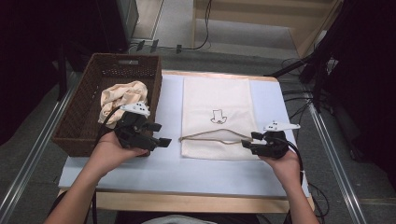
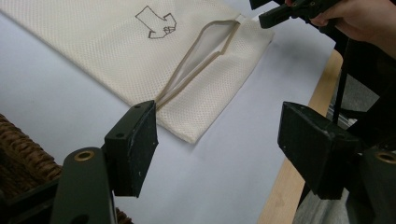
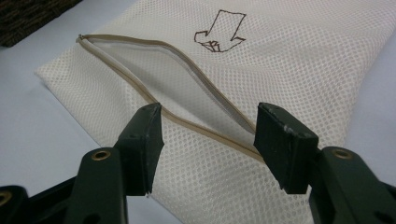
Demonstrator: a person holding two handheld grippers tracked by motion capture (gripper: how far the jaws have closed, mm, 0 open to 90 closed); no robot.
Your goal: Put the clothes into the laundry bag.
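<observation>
We find a cream mesh laundry bag (image 1: 215, 105) lying flat on the white table cover (image 1: 140, 170), just right of a wicker basket (image 1: 79, 126) that holds a crumpled beige cloth (image 1: 123, 95); the bag's zipper opening (image 3: 187, 88) runs crosswise near the bag's near edge and gapes partly open; its long axis points from one gripper to the other. The right gripper (image 1: 254, 142) sits at the zipper's right end, jaws spread and straddling the seam, pinching nothing. The left gripper (image 1: 159, 135) sits just beside the zipper's left end, jaws likewise spread and empty. We judge the right gripper better placed; the bag lies directly ahead of its jaws.
</observation>
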